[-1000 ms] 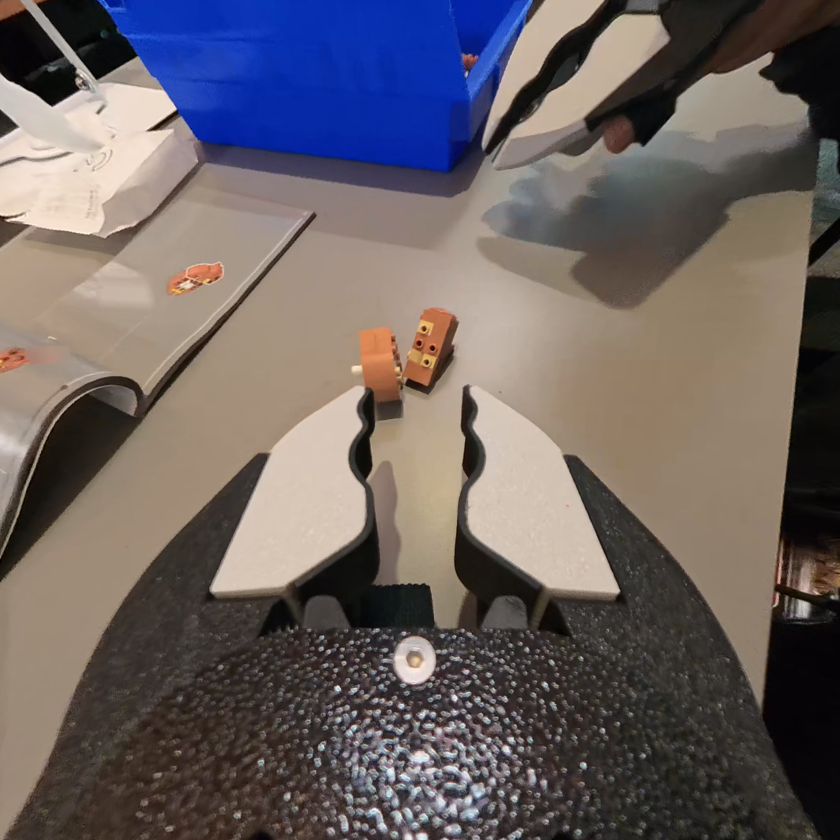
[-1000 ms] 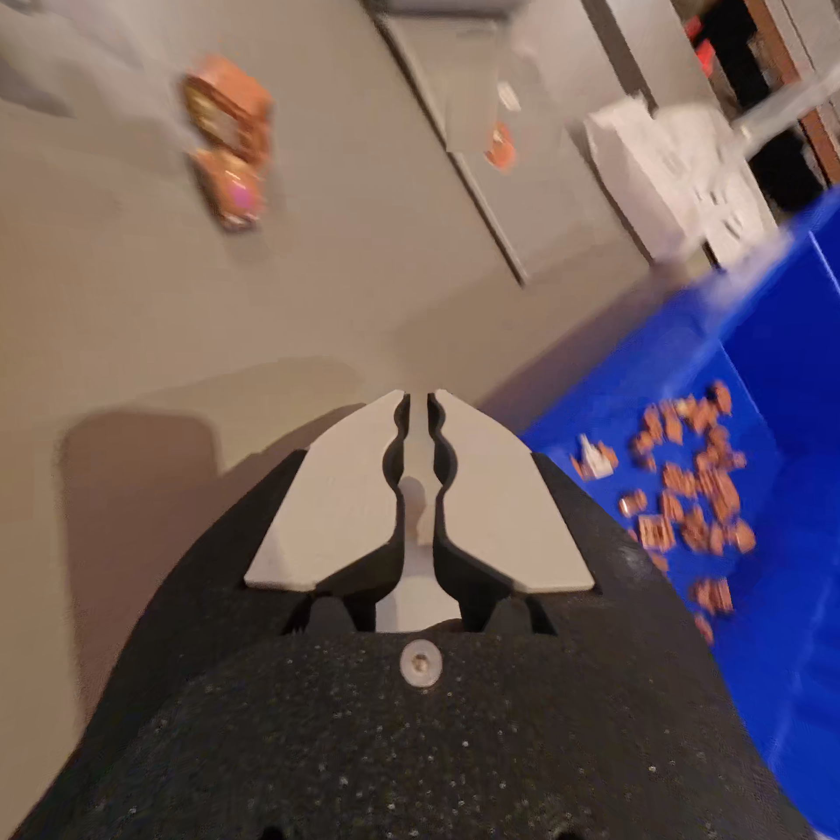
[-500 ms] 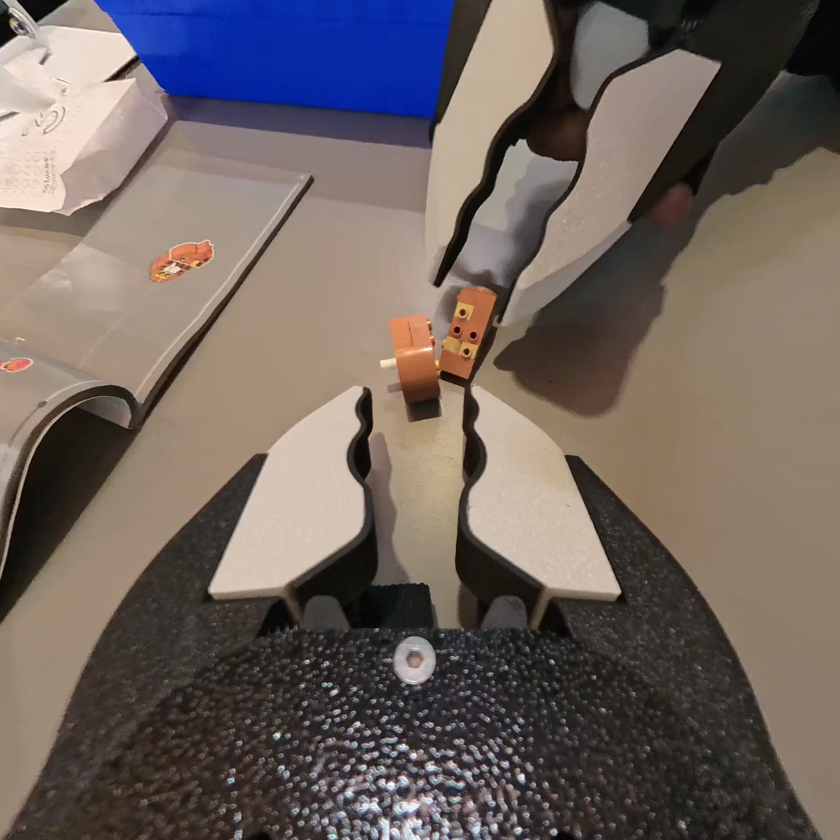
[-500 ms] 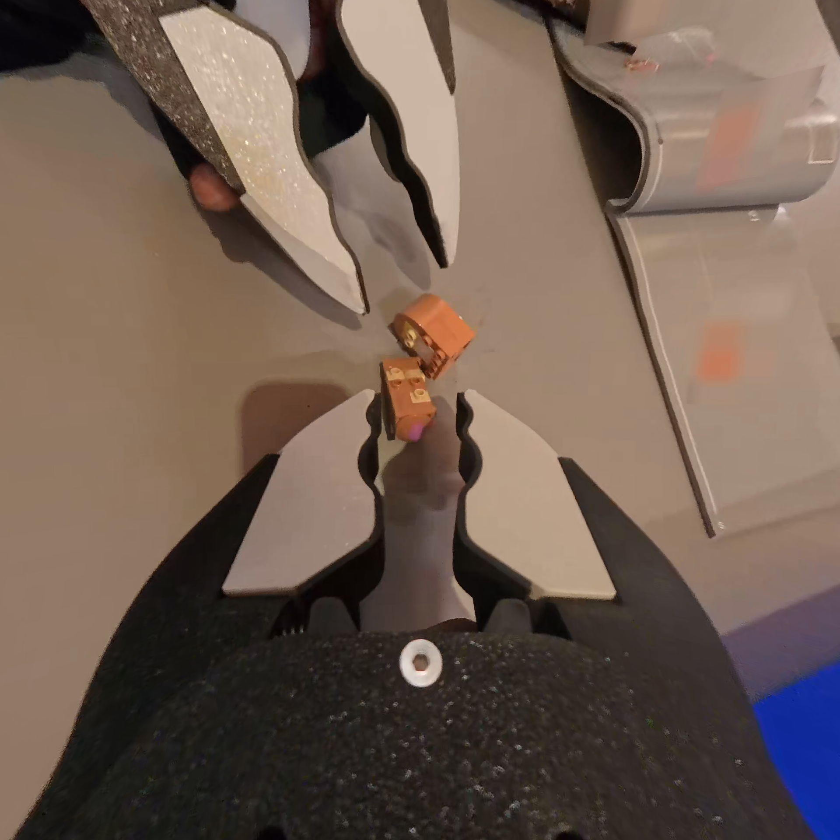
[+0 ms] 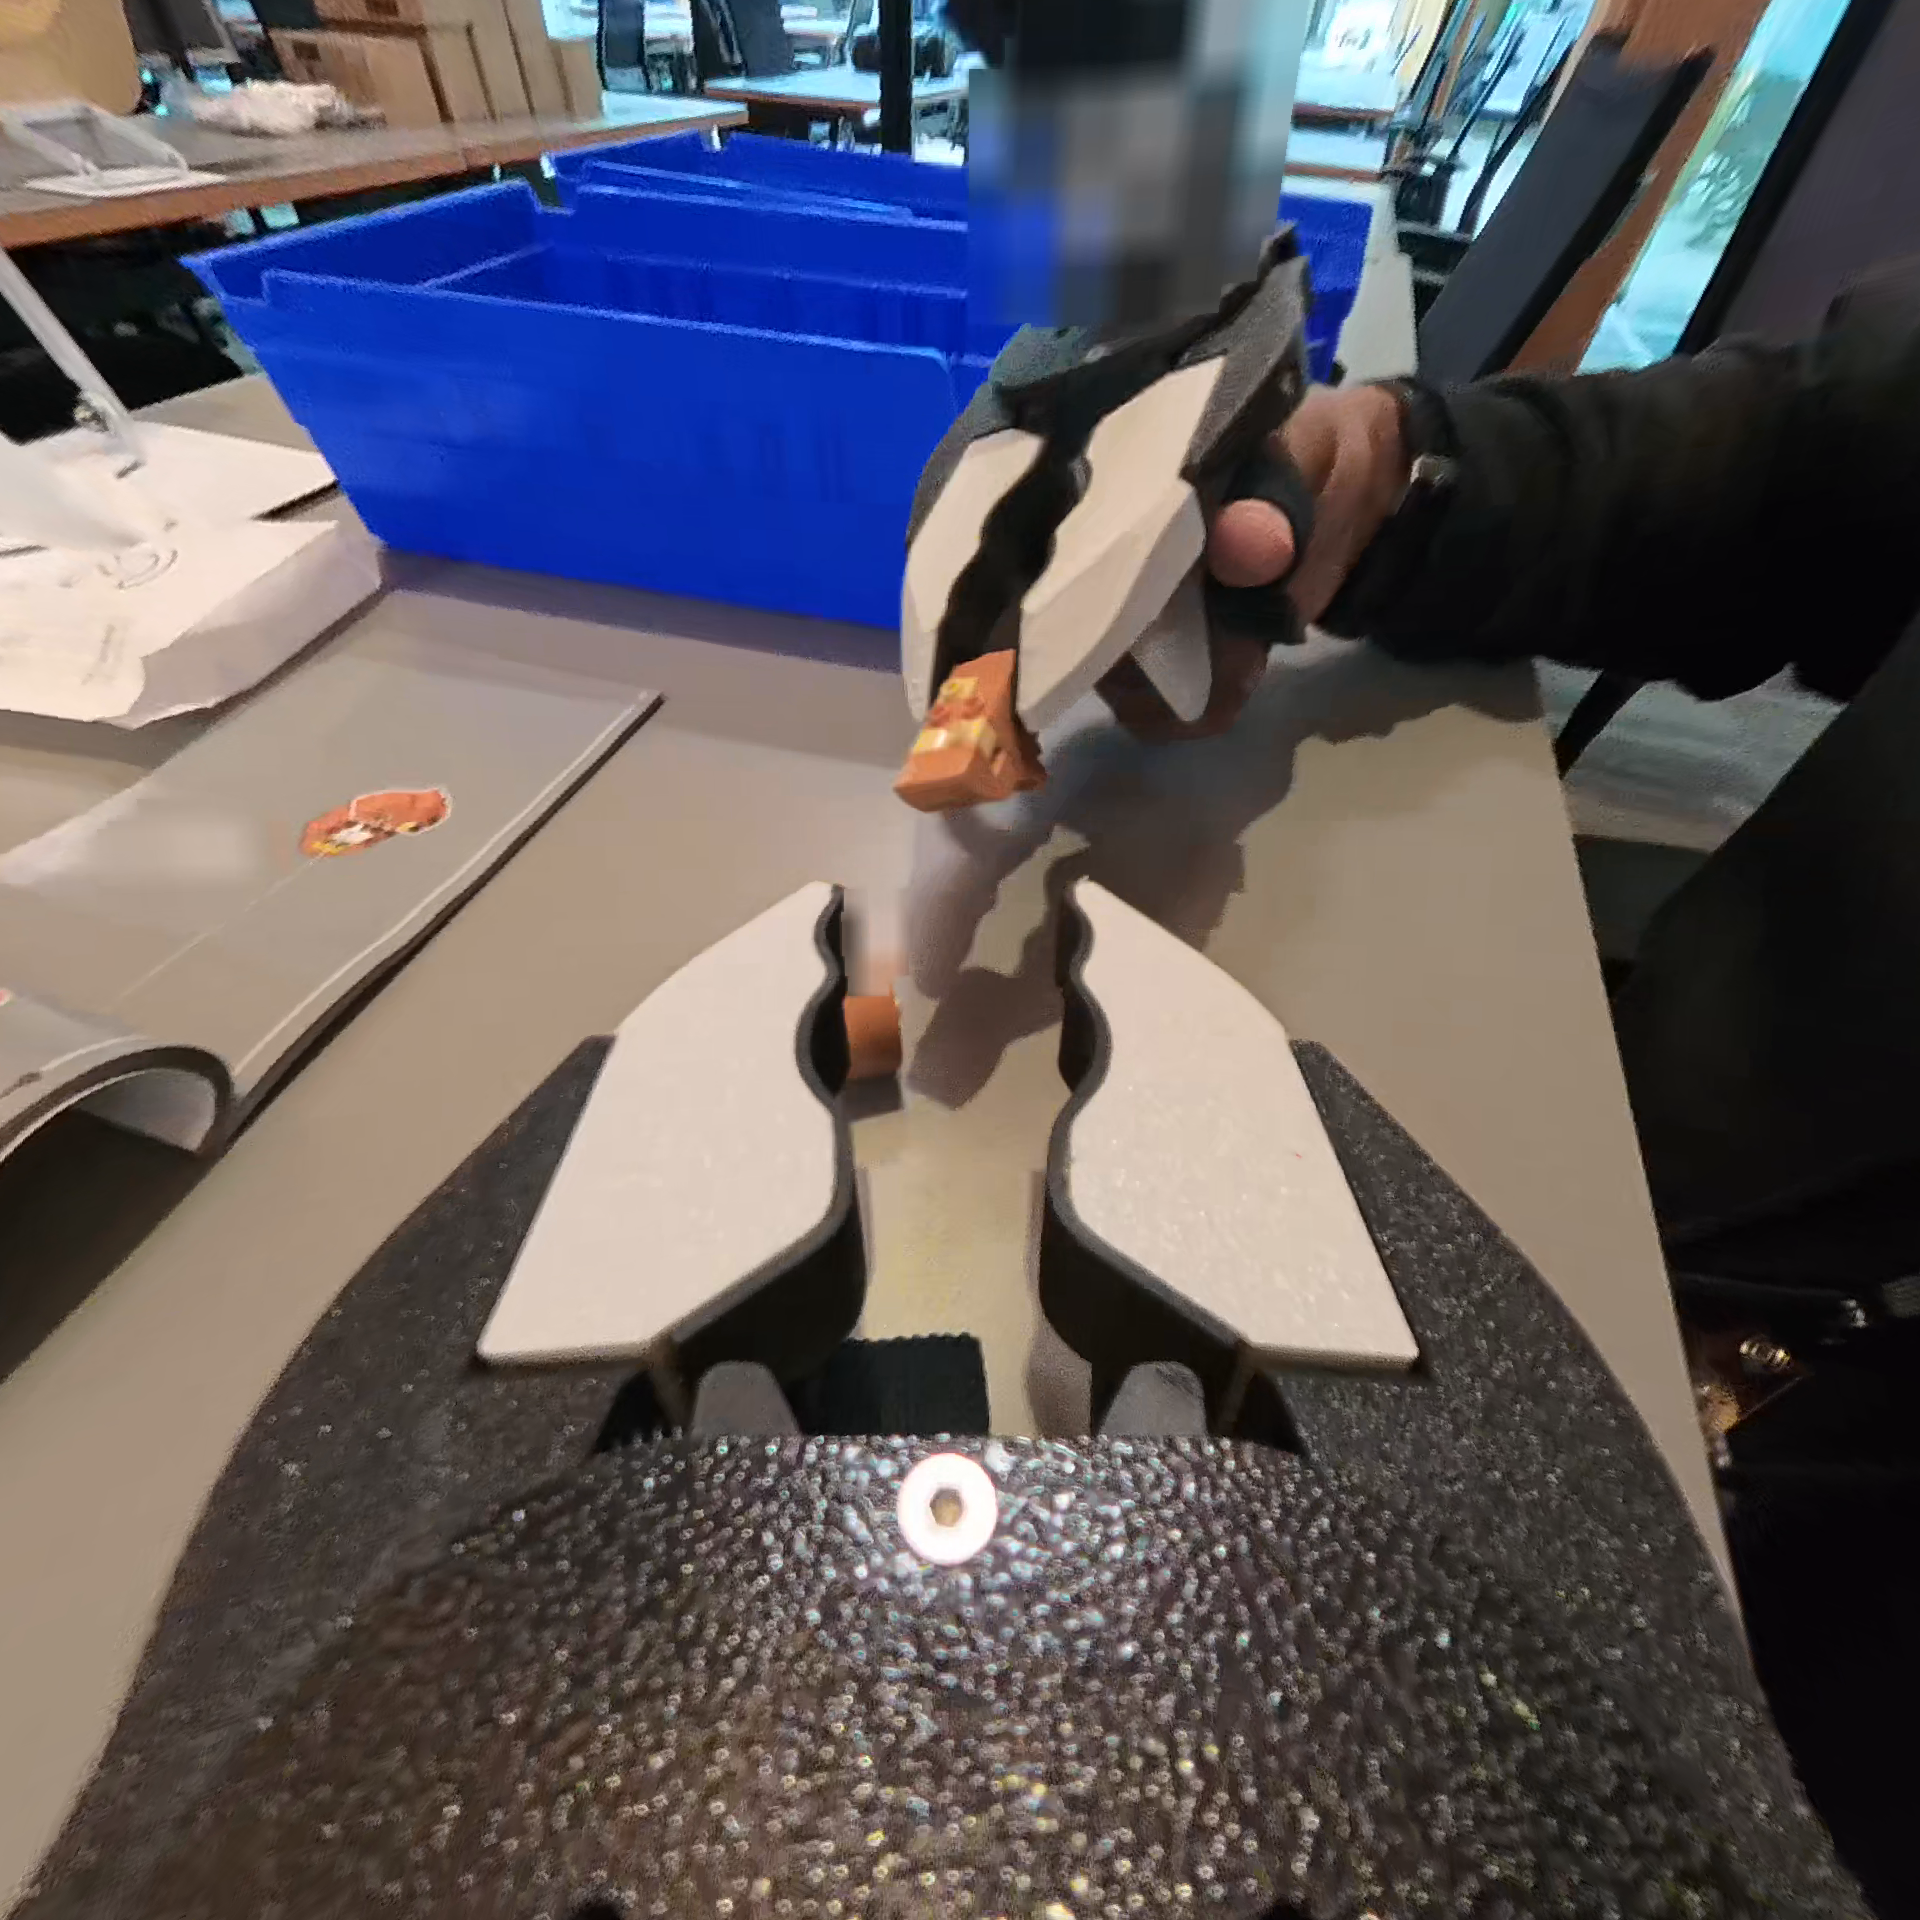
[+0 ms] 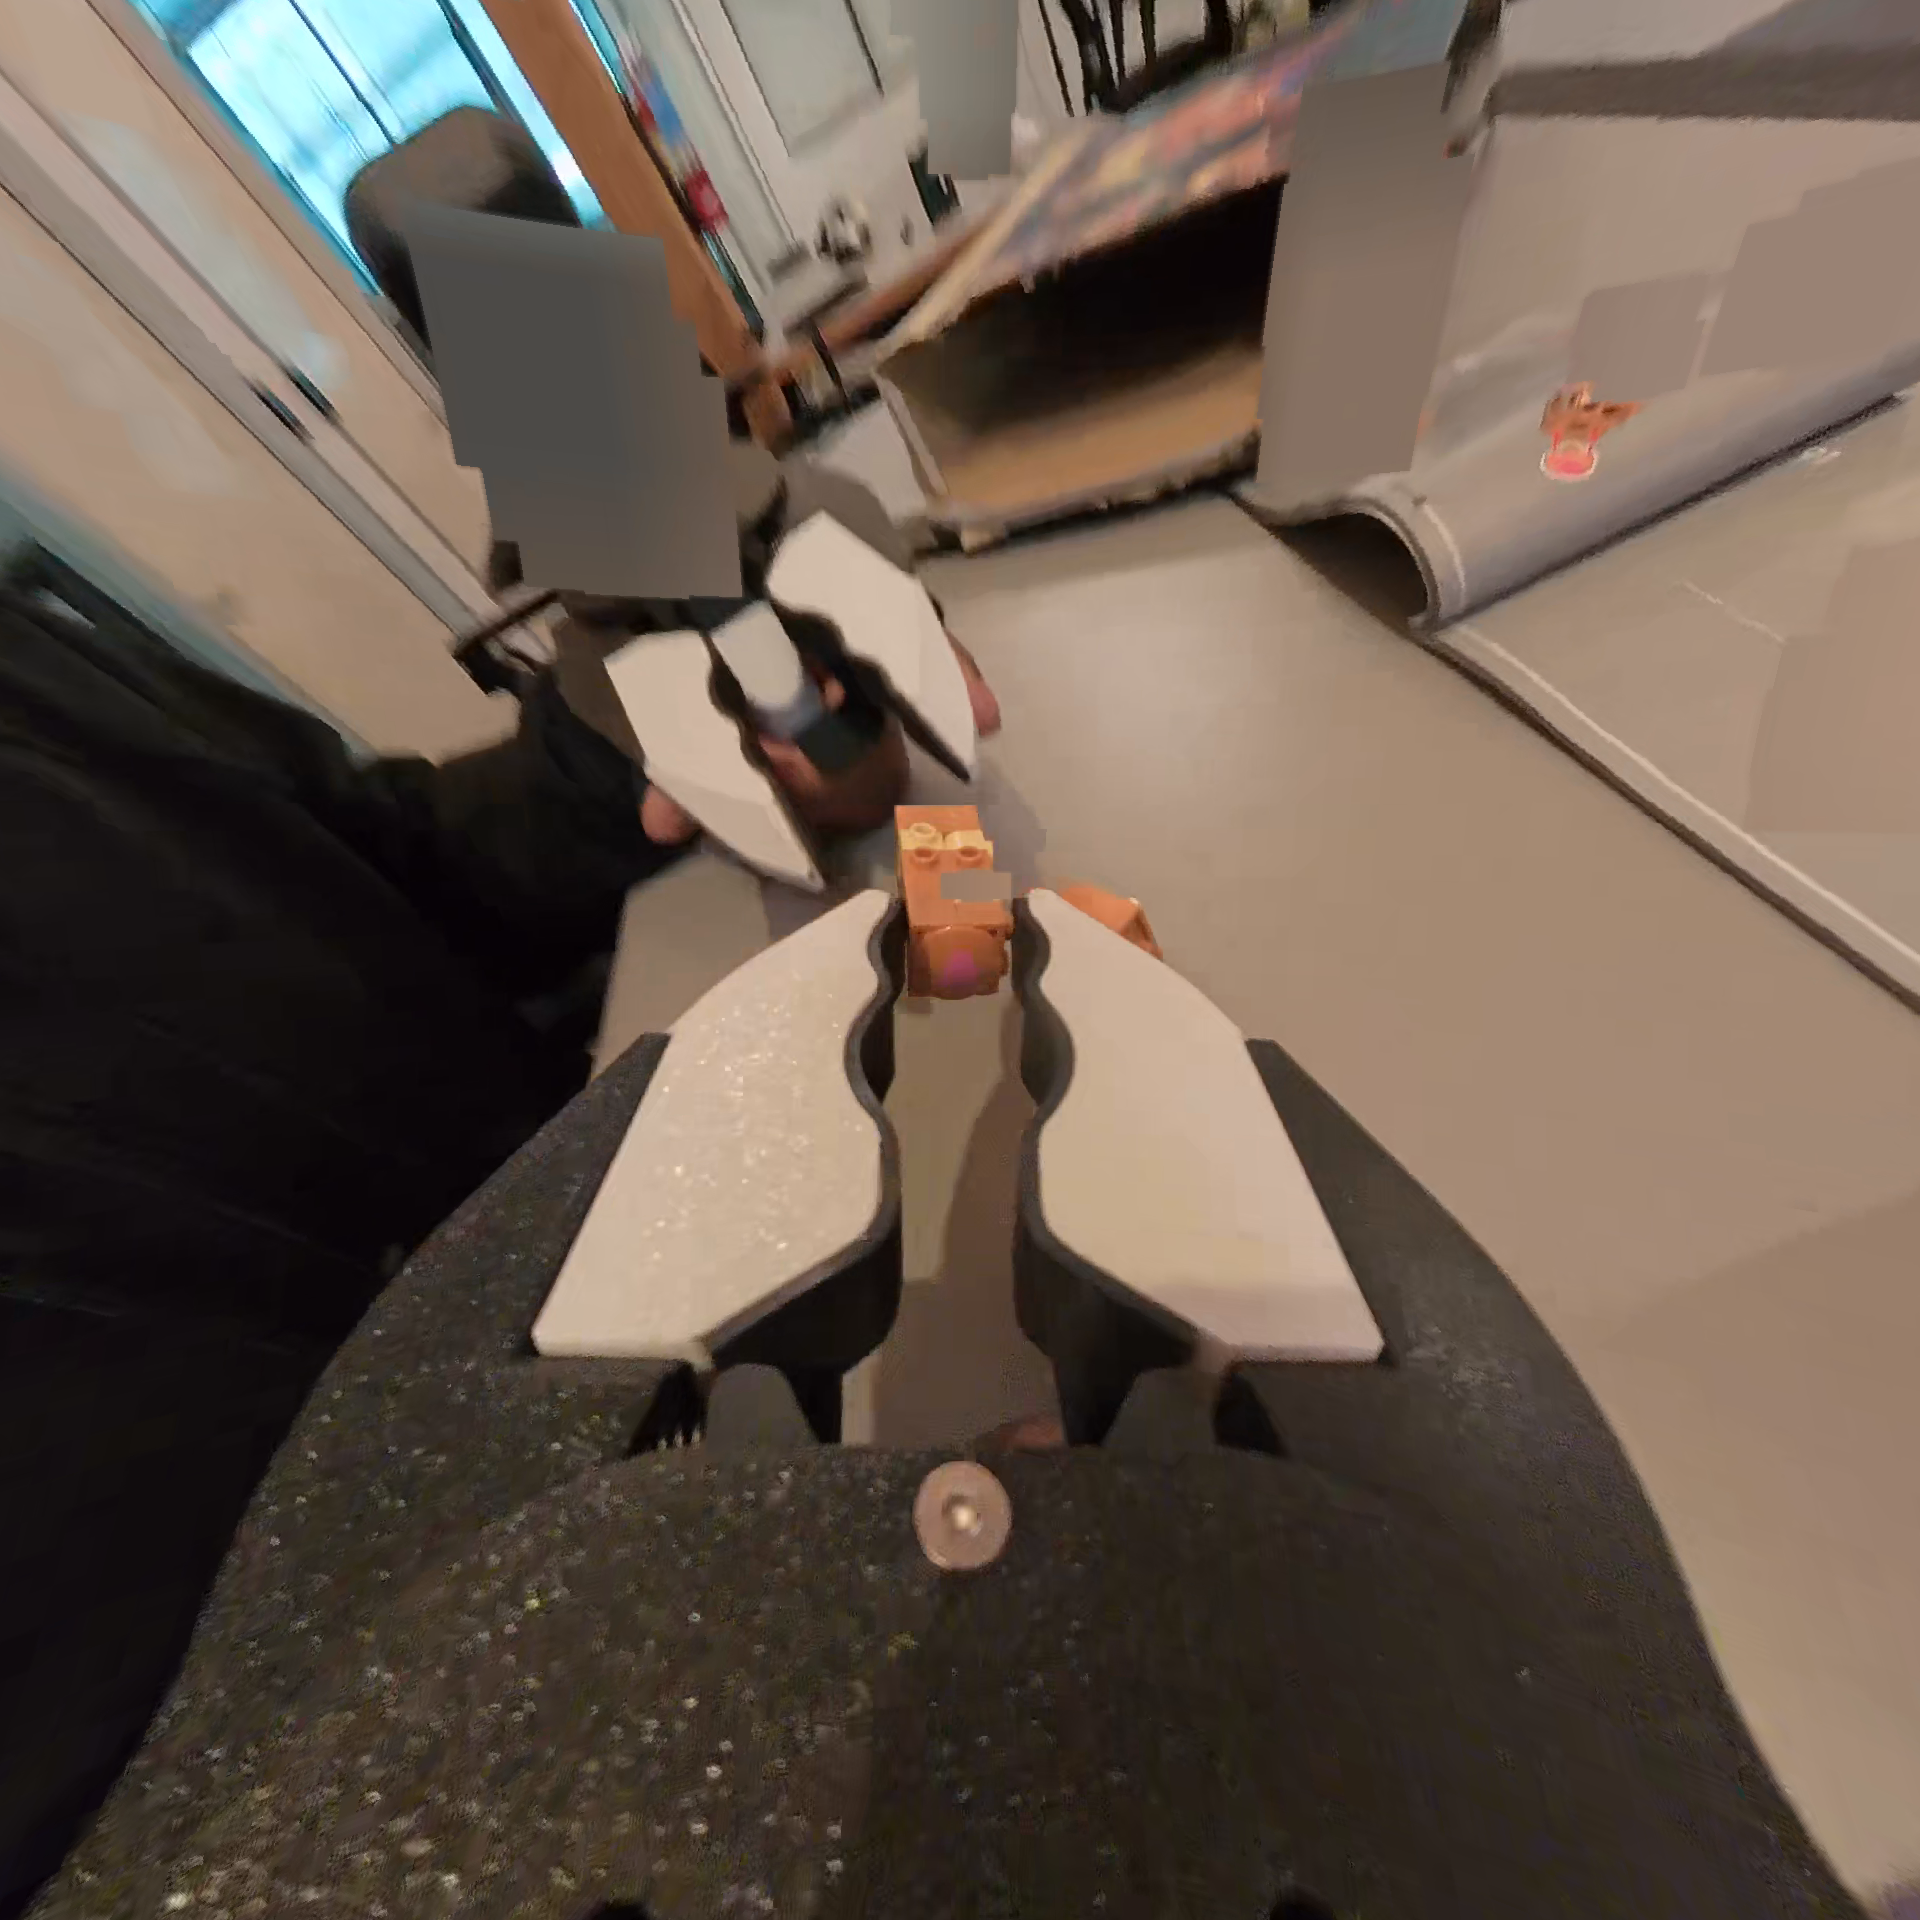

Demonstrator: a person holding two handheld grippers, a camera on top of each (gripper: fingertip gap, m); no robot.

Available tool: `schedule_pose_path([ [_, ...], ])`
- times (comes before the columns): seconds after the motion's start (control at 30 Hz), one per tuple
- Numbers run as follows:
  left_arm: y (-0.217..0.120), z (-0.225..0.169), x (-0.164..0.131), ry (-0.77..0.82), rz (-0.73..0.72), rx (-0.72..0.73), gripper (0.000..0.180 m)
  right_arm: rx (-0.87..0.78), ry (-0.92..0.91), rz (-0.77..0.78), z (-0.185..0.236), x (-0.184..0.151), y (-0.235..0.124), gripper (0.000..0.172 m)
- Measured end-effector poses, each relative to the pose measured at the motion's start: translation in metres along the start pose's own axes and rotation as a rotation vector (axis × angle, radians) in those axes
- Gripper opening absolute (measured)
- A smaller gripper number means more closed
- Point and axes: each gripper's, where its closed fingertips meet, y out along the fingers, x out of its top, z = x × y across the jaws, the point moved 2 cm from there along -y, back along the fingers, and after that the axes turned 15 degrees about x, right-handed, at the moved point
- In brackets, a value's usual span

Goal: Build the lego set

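While the right gripper point(image 6: 958, 920) is clamped on a brown brick block point(image 6: 951, 914) with tan studs and a pink spot, lifted clear of the grey tabletop point(image 5: 1351, 987), the left gripper point(image 5: 951, 904) hovers low with its fingers apart and nothing pressed between them. A second, rounder brown brick piece point(image 5: 871, 1034) lies on the tabletop just inside the left gripper's left finger point(image 5: 707, 1122). An open grey booklet point(image 5: 312, 831) lies to the left, and blue bins point(image 5: 623, 416) stand behind. A dark sleeve point(image 5: 1610, 499) reaches in from the right.
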Motion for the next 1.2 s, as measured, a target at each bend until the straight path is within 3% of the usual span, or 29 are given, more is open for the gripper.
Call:
schedule_pose_path([
  [0.17,0.008,-0.009,0.006,-0.033,-0.016,-0.01,0.037,0.08,0.031,-0.117,0.006,0.007,0.001,0.019],
  [0.47,0.012,-0.008,0.015,-0.176,-0.051,-0.051,0.036,0.097,-0.037,-0.091,0.013,0.003,0.007,0.019],
  [0.97,0.015,-0.016,0.014,-0.182,-0.028,-0.121,0.02,0.104,-0.051,-0.041,0.012,-0.004,0.008,0.019],
  [1.1,0.017,-0.015,0.011,-0.217,0.0,-0.124,0.019,0.057,-0.094,-0.019,0.009,-0.006,0.008,0.02],
  [1.2,0.021,-0.012,0.01,-0.34,0.033,-0.126,0.018,-0.076,-0.244,0.025,0.0,-0.006,0.003,0.031],
])
